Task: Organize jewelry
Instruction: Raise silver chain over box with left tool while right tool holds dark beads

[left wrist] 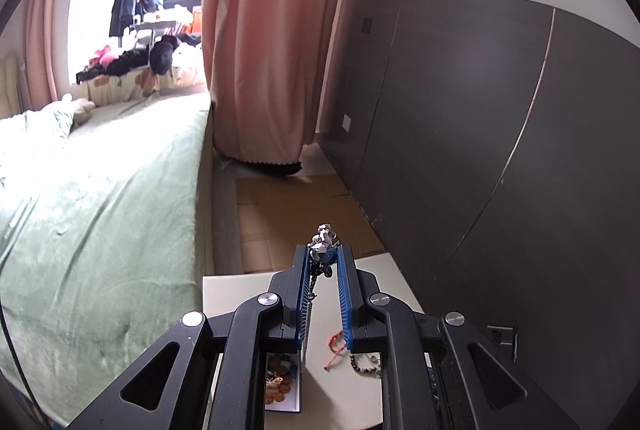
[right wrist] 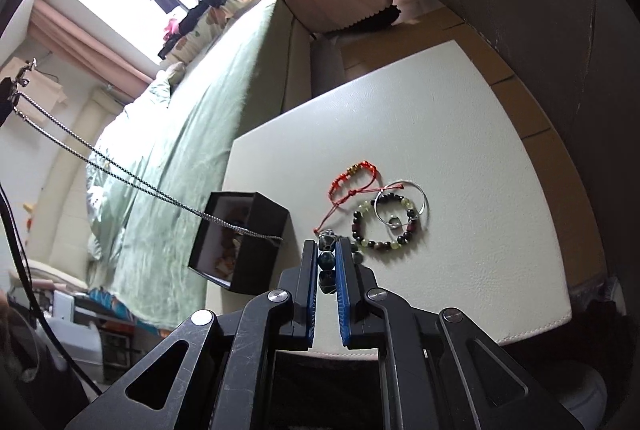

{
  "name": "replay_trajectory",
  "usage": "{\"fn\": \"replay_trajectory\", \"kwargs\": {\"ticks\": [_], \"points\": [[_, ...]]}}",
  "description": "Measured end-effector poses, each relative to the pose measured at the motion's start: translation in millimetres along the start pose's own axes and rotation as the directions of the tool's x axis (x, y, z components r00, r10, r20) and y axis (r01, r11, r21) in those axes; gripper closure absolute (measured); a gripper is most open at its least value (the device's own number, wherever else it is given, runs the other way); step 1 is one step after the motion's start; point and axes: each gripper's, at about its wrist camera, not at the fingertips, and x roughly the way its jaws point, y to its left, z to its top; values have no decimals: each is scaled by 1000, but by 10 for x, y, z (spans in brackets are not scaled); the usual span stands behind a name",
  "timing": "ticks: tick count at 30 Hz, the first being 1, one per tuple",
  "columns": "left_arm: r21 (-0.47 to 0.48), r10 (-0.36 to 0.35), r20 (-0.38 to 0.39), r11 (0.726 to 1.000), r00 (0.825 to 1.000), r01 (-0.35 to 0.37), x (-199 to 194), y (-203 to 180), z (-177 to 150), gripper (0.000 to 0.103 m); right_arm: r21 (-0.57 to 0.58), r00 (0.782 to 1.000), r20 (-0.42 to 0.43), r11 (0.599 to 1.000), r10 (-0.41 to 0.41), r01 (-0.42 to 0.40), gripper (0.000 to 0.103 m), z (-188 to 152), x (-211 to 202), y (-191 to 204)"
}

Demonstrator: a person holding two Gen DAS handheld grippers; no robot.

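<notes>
My left gripper (left wrist: 323, 250) is shut on the clasp end of a silver chain necklace (left wrist: 308, 304), which hangs down between the fingers. In the right wrist view the same chain (right wrist: 132, 175) runs taut from the upper left down to the open black box (right wrist: 276, 218). My right gripper (right wrist: 327, 245) is shut on a bracelet of dark stone beads (right wrist: 326, 257), held just above the white table (right wrist: 440, 133). On the table lie a red cord bracelet (right wrist: 352, 177), a mixed bead bracelet (right wrist: 360, 226) and a thin silver bangle (right wrist: 420, 195).
The black box (left wrist: 280, 386) holds orange-brown pieces on a white lining. A bed with a green cover (right wrist: 200, 133) runs along the table's left side. A dark wall panel (left wrist: 480, 109) stands to the right, and pink curtains (left wrist: 260, 29) hang behind.
</notes>
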Motion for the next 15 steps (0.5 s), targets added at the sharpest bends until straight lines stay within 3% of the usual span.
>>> {"fn": "replay_trajectory", "kwargs": {"ticks": [9,15], "points": [[32,23,69,999,997,-25,-304,-33,248,89,-12,999,41,1000,20,-20,93,-21,-179,70],[18,39,57,999,998,-40,-268,57,204,89,-44,997,65,998,48,-45,93,-36,-287,204]]}}
